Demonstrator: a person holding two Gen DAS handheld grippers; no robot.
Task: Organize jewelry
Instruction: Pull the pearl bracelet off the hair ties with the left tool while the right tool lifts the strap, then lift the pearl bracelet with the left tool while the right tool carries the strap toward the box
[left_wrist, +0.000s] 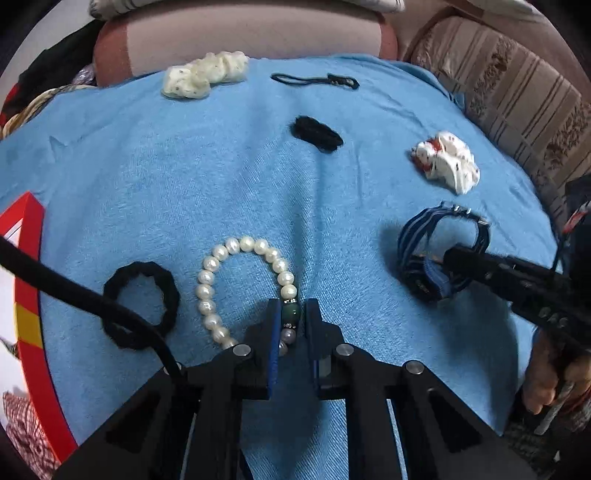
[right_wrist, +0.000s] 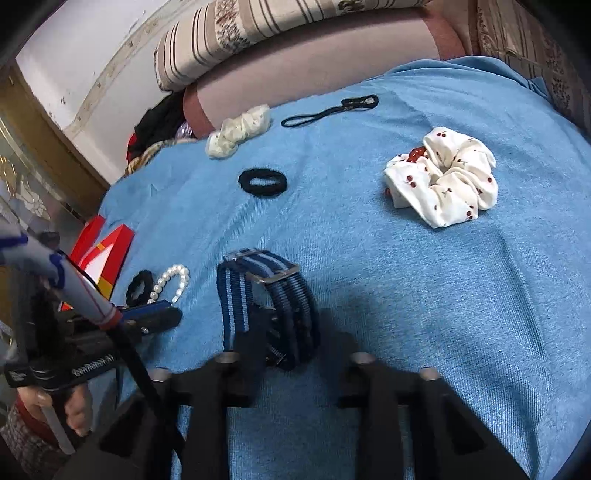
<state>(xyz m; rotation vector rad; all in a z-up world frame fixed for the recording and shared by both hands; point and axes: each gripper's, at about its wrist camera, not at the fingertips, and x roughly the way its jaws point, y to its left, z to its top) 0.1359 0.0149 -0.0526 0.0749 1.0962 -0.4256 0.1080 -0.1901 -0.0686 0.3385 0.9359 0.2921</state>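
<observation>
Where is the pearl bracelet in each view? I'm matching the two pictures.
Left wrist view: the pearl bracelet lies low and centre, its green bead between the left claw fingers.
Right wrist view: pearl bracelet at lower left, small.
Shared landmark: the black hair tie beside it.

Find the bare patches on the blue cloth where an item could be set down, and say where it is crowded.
Free: the blue cloth below the cherry scrunchie, and the stretch between the cream scrunchie and pearl bracelet. Crowded: around the bracelet, black hair tie and striped strap.
</observation>
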